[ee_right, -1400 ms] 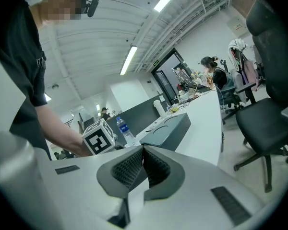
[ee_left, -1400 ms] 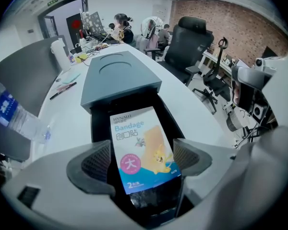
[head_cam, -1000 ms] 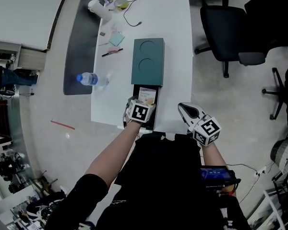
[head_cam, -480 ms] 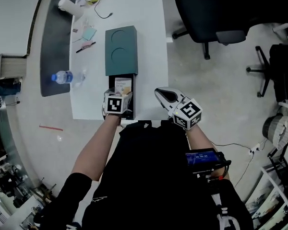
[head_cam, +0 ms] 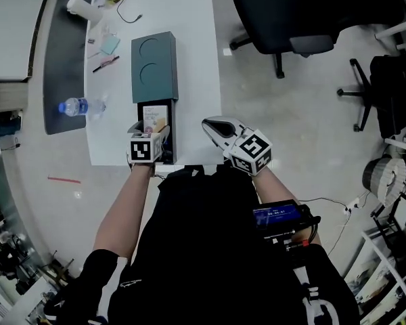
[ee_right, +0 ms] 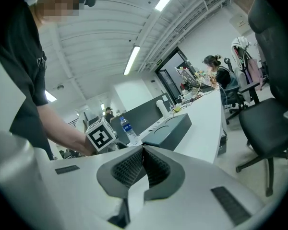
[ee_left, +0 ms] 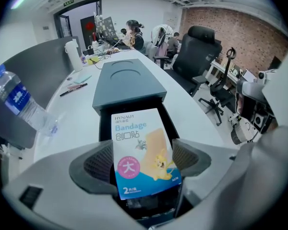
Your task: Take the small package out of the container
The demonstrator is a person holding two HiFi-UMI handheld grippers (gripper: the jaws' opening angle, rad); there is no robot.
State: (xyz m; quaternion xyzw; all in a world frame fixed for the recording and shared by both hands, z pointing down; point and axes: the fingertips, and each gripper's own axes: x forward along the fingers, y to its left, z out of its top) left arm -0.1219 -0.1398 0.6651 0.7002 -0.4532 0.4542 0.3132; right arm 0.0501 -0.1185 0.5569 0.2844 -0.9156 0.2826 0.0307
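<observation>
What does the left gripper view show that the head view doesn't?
Only the left gripper view: the print on the small package, "Bandage" with a cartoon animal, gripped between the jaws of the left gripper; also people sitting at the desk's far end.
Only the head view: the person's forearm and a lit screen at the waist.
Both: the teal container, the water bottle and the white table.
</observation>
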